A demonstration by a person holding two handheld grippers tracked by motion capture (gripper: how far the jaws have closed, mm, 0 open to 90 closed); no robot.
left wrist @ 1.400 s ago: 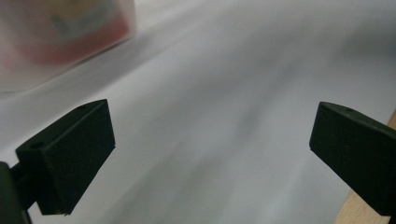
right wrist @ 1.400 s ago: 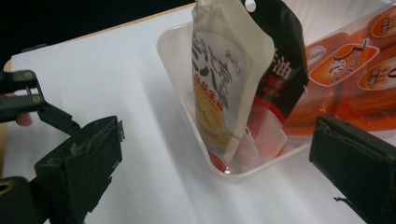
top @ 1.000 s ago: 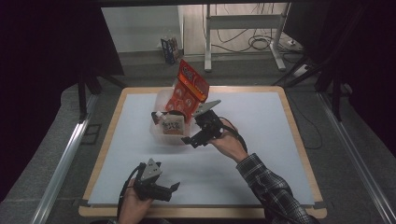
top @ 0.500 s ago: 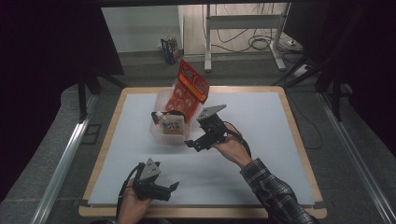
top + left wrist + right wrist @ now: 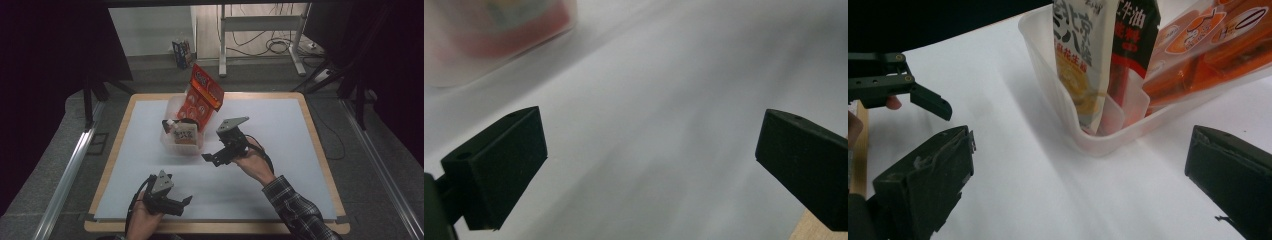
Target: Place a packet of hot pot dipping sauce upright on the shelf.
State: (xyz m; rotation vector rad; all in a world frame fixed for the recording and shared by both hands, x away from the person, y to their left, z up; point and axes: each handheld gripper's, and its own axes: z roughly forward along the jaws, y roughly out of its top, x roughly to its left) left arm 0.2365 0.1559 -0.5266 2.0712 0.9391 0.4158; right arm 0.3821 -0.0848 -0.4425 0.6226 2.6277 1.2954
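Note:
A clear plastic bin (image 5: 172, 142) stands on the white mat, left of centre. In it are a white pouch (image 5: 1080, 60), a black and red packet (image 5: 1130, 40) and a big orange packet (image 5: 202, 95) that leans up and out toward the far side. My right gripper (image 5: 210, 159) hovers just right of the bin's near corner, open and empty; in the right gripper view (image 5: 1078, 185) the bin (image 5: 1098, 142) lies straight ahead. My left gripper (image 5: 184, 205) is low by the near edge, open and empty (image 5: 649, 165), with the bin (image 5: 499, 35) blurred far off.
The white mat (image 5: 280, 125) covers a wood-edged table (image 5: 315, 135). The left gripper (image 5: 923, 97) appears off to the left in the right gripper view. Metal rails run along both sides of the table, and a stand with cables is on the floor beyond.
My right gripper has drawn back from the bin toward the near side, still open. My left gripper has shifted slightly to the right.

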